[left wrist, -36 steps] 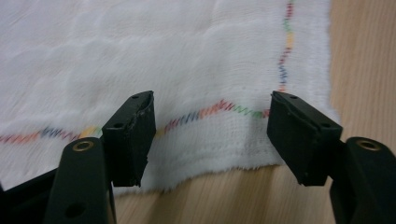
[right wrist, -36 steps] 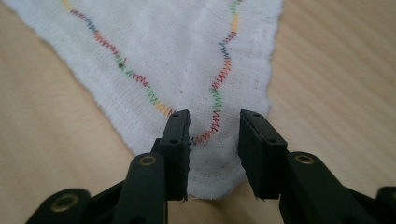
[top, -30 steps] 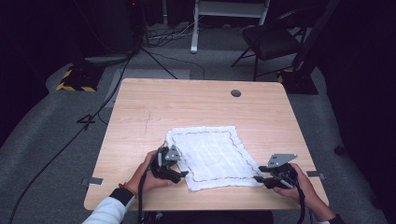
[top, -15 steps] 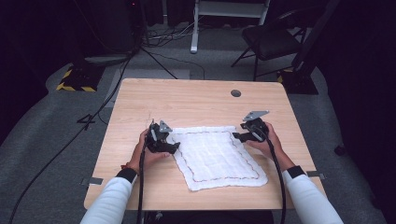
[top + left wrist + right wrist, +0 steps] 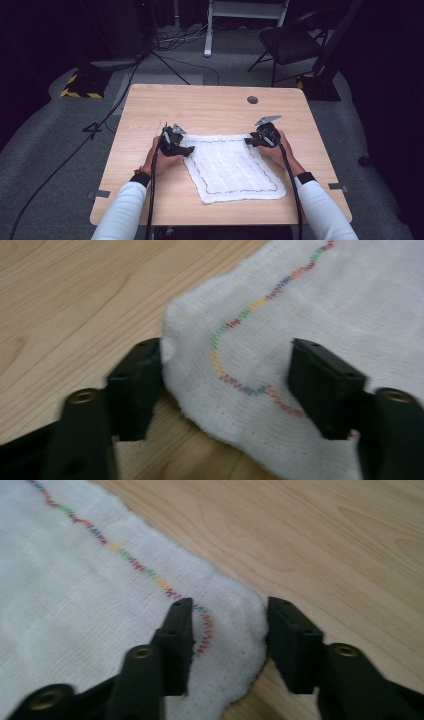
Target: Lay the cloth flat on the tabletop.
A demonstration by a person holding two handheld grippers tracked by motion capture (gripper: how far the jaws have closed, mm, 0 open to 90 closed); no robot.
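right now white cloth point(image 5: 231, 166) w/ coloured stitch border lies flat on wooden table point(image 5: 210, 107), nearer the person's edge. left gripper point(image 5: 186, 149) at its far-left corner: jaws have just been closing, corner sits between them, one jaw at the cloth edge, not pinched yet. right gripper point(image 5: 248, 141) at far-right corner: jaws just been closing too, narrowish gap straddling the corner, no clamp yet.

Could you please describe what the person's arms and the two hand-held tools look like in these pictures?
Both arms wear white sleeves with dark cuffs. The left tool and right tool are black, each with two blocky black fingers on arms with brass-coloured fittings. A black cable trails from each toward the table's near edge. The right tool carries a grey three-cornered plate on top.
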